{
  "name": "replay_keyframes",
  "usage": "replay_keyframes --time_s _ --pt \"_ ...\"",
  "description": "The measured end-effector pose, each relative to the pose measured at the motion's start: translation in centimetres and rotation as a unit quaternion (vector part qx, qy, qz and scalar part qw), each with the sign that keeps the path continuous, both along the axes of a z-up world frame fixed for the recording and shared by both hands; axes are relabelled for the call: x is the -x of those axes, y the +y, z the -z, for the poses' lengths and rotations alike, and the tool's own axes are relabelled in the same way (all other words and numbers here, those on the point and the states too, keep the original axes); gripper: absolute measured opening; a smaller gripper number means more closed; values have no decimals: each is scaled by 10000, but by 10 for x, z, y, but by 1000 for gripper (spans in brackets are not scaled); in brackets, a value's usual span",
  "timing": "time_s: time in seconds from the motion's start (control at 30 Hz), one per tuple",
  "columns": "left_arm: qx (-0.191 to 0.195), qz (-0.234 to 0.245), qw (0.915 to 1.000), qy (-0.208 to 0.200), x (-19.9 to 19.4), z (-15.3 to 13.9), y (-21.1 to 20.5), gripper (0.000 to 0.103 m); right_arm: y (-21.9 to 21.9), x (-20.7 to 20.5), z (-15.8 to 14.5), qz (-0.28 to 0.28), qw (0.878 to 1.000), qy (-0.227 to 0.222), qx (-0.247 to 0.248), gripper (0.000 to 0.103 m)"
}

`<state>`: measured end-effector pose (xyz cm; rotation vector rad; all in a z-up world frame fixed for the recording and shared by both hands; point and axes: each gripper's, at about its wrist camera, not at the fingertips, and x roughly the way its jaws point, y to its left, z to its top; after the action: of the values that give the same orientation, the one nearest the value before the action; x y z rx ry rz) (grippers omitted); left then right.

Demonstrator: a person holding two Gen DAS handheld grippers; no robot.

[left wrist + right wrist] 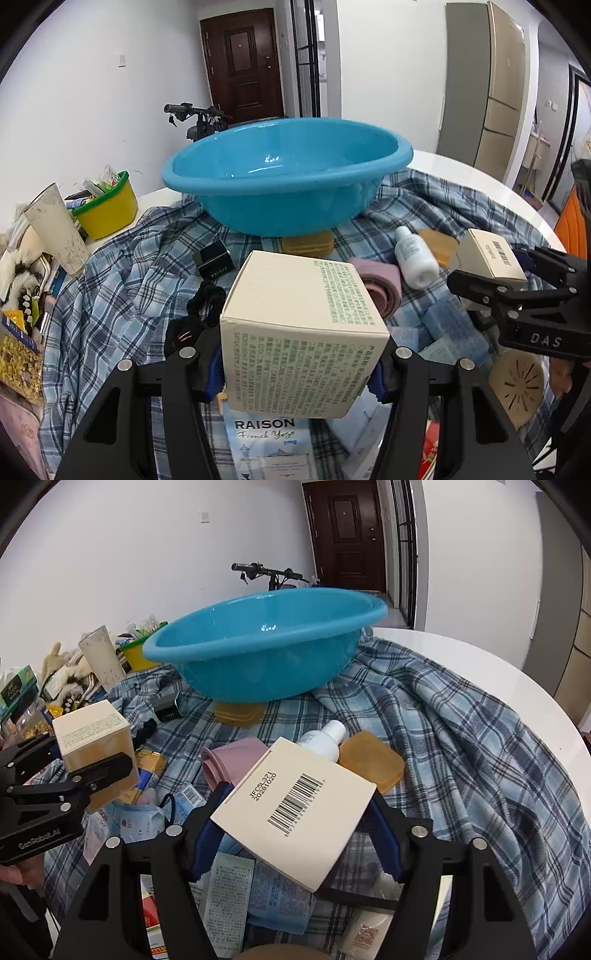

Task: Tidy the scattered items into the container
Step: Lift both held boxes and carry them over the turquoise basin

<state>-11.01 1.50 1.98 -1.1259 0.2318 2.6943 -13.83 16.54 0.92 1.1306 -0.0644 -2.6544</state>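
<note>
Risk at this stage is judged to lie in the two carries toward the blue basin [284, 173], which stands ahead of both sets of fingers on the plaid cloth [461, 731] covering the worktop. The right gripper [295, 834] holds a flat cream box with a barcode [299, 812] skewed between its fingers, one corner low; so tilted a hold could let the box pivot or slip. Its fingers stand partly open and pressed on the box's edges. The left gripper [303, 365] clamps a larger cream carton with green print [306, 332], fingers moderately open against its two sides, the carton raised off the cloth. The basin rests partly on an amber soap bar [238, 710], so a hard drop on its rim could tip it. Beneath and just ahead of the fingers lie a white bottle [325, 738], a pink roll [229, 760] and sachets.
</note>
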Motion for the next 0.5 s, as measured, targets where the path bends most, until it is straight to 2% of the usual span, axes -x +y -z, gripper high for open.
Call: replay_keyframes --time_s 0.23,0.5 --pt "-49 -148 9994 306 -4 -10 5 61 1 -8 -16 211 9990 381 -70 69" --pt "-219 -231 9976 619 -5 -30 10 61 -8 -14 -40 174 9969 770 42 69"
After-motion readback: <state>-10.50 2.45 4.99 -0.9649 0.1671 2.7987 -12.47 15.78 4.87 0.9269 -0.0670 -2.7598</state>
